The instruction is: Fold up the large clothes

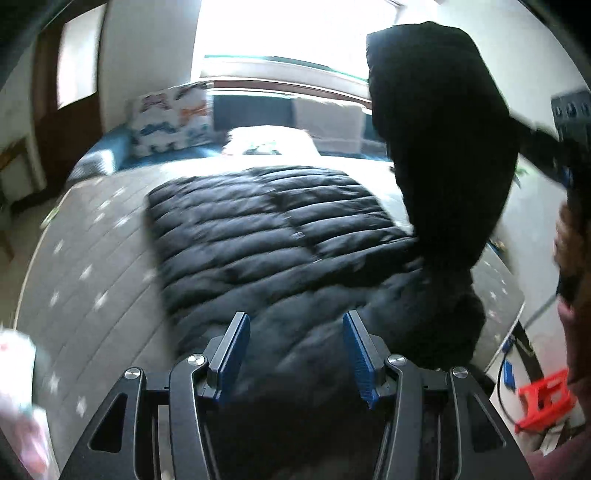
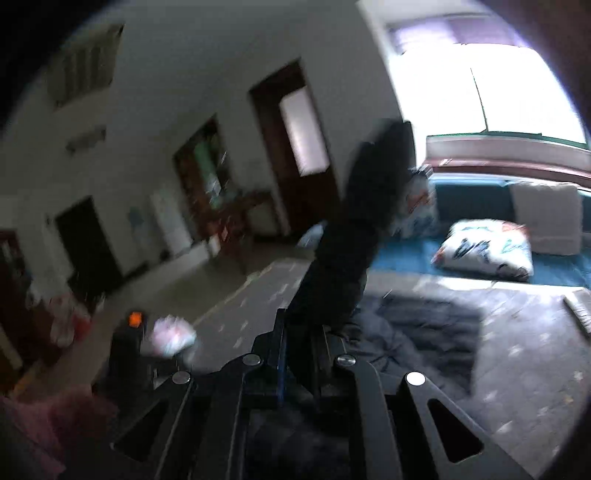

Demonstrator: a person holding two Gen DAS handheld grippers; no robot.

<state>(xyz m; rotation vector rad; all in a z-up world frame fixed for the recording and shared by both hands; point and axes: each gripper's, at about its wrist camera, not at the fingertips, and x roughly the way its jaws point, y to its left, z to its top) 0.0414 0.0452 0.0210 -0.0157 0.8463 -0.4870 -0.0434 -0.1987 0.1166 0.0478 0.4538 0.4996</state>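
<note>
A black quilted down jacket (image 1: 266,229) lies spread on a grey star-patterned bed cover (image 1: 92,258). My left gripper (image 1: 295,350) is open and empty, hovering over the jacket's near edge. My right gripper (image 2: 299,339) is shut on the jacket's black sleeve (image 2: 354,229) and holds it up in the air. In the left wrist view that sleeve (image 1: 443,147) hangs raised at the right, with the right gripper (image 1: 570,122) at the frame's edge. The jacket body also shows in the right wrist view (image 2: 424,332).
Patterned pillows (image 1: 173,118) and a white pillow (image 1: 269,140) lie at the head of the bed. A bright window (image 1: 277,33) is behind. A red object (image 1: 546,402) sits at the right beside the bed. Doors (image 2: 295,147) line the far wall.
</note>
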